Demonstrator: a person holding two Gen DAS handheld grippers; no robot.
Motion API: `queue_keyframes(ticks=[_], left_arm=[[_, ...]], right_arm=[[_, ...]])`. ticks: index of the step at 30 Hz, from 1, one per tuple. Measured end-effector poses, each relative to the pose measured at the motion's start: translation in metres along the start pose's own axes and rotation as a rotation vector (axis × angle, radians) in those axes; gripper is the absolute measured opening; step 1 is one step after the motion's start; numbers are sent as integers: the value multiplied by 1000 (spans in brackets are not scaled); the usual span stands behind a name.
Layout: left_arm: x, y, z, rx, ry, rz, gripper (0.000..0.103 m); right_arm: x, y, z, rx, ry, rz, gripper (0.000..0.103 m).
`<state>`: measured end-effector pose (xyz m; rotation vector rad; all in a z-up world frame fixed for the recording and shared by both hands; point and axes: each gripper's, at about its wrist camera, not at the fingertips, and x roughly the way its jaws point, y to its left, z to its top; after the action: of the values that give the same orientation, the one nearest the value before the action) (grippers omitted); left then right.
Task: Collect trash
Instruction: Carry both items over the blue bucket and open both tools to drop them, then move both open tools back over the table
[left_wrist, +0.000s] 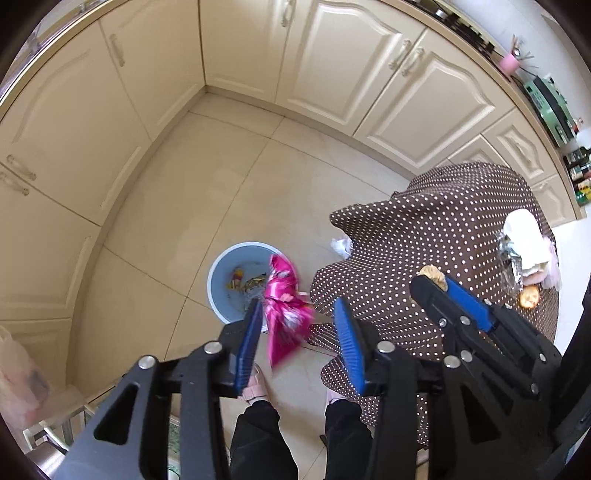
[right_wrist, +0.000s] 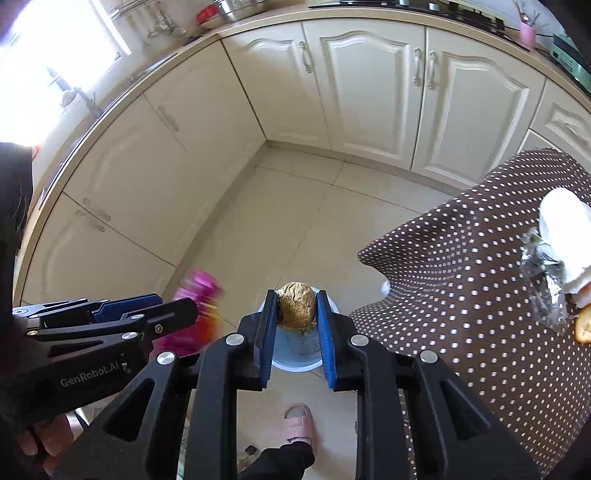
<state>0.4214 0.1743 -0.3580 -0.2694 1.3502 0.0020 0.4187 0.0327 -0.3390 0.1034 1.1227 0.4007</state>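
A pale blue bin (left_wrist: 225, 280) stands on the floor with wrappers inside; it also shows in the right wrist view (right_wrist: 295, 354). My left gripper (left_wrist: 299, 314) is open above the bin's right rim, and a blurred pink foil wrapper (left_wrist: 284, 310) hangs between its fingers, seemingly loose. The wrapper also shows blurred in the right wrist view (right_wrist: 195, 314). My right gripper (right_wrist: 296, 306) is shut on a brown bread piece (right_wrist: 296, 304) directly over the bin. It also shows in the left wrist view (left_wrist: 432, 277).
A table with a brown polka-dot cloth (left_wrist: 443, 229) stands at right, bearing a white cloth (left_wrist: 524, 236), clear foil wrap (left_wrist: 511, 258) and a biscuit (left_wrist: 529, 296). A crumpled white scrap (left_wrist: 341, 245) lies on the floor. Cream cabinets (left_wrist: 332, 62) line the far walls. My slippered feet are below.
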Motion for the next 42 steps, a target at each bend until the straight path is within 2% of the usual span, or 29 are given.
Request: queue_keyframes(ticks=[14, 19, 27, 29, 31, 35, 42], left_arm=[[-15, 39, -6, -65, -21, 25, 41], [-21, 52, -8, -87, -39, 58, 51], [-33, 67, -12, -119, -63, 88, 55], [-35, 68, -13, -123, -66, 95, 55], [-37, 66, -14, -126, -69, 99, 55], [-38, 54, -13, -120, -76, 99, 55], [-37, -5, -8, -52, -88, 74, 55]], right_arm=[[11, 30, 5, -54, 25, 28, 20], [14, 41, 8, -70, 25, 42, 20], [15, 55, 20, -82, 3, 68, 21], [13, 55, 21, -84, -4, 72, 25], [10, 54, 22, -84, -12, 75, 30], [0, 42, 22, -73, -24, 71, 30], [-31, -14, 17, -19, -60, 25, 30]])
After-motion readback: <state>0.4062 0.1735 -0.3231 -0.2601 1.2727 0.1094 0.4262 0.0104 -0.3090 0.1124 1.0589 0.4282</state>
